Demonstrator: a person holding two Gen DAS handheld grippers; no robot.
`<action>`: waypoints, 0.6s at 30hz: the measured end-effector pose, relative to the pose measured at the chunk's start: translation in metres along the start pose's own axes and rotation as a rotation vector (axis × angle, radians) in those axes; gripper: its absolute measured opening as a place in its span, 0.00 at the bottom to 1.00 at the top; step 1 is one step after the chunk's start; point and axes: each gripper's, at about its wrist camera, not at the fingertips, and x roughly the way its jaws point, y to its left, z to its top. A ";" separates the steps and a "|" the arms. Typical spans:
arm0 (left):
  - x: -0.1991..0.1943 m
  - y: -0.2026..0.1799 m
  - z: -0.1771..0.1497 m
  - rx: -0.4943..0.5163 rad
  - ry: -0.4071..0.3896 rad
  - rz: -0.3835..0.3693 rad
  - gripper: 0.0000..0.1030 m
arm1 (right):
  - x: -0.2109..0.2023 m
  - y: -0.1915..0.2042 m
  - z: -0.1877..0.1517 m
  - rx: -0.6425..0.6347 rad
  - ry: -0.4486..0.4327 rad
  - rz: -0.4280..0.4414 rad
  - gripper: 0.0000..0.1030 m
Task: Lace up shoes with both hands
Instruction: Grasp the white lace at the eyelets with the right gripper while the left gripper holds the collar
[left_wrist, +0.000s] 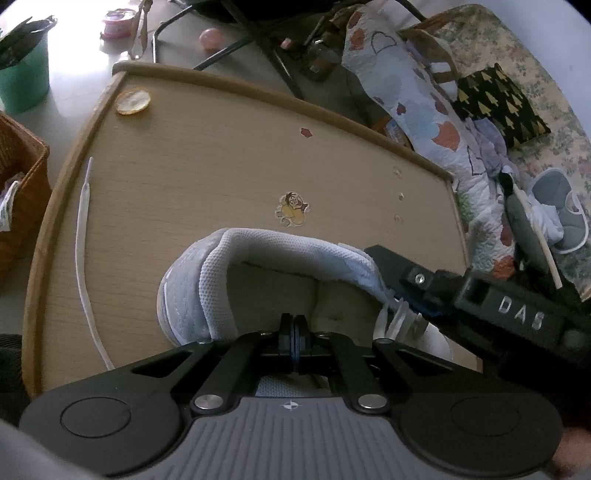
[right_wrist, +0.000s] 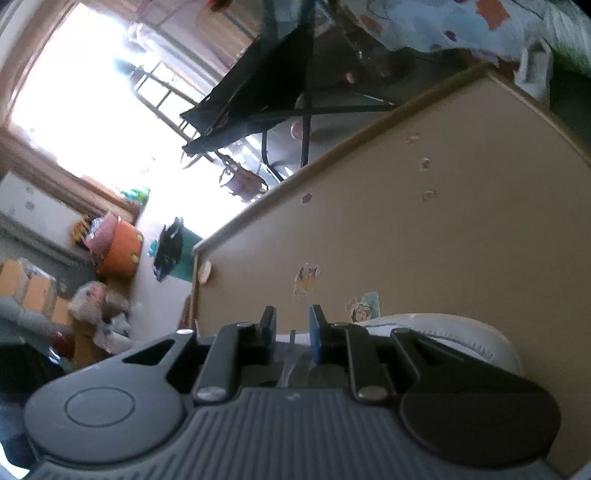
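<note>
A white mesh shoe (left_wrist: 229, 280) lies on the wooden table (left_wrist: 221, 155), its opening facing me in the left wrist view. My left gripper (left_wrist: 293, 326) is shut just over that opening; I cannot tell whether anything thin is pinched between its pads. My right gripper (left_wrist: 400, 295), black with a blue pad, reaches in from the right beside the white lace ends (left_wrist: 397, 319) at the shoe's eyelet side. In the right wrist view the right gripper (right_wrist: 291, 325) stands open with a narrow gap, over the shoe (right_wrist: 461, 332). A second white lace (left_wrist: 83, 258) lies loose along the table's left side.
The table has a raised wooden rim (left_wrist: 66, 173). A wicker basket (left_wrist: 22, 184) and a green cup (left_wrist: 26, 74) stand off its left edge. A yellow round object (left_wrist: 133, 101) sits at the far left corner. A quilt (left_wrist: 424, 122) and a grey slipper (left_wrist: 557, 206) lie on the right.
</note>
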 end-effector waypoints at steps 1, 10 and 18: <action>0.000 0.000 0.000 -0.001 0.000 0.001 0.07 | -0.001 0.002 -0.001 -0.019 -0.002 -0.008 0.18; 0.001 -0.002 0.002 0.026 0.004 0.002 0.07 | -0.004 0.014 0.000 -0.144 0.000 -0.040 0.02; 0.001 0.002 0.004 0.045 0.004 -0.015 0.07 | -0.006 0.014 0.008 -0.182 -0.018 -0.043 0.02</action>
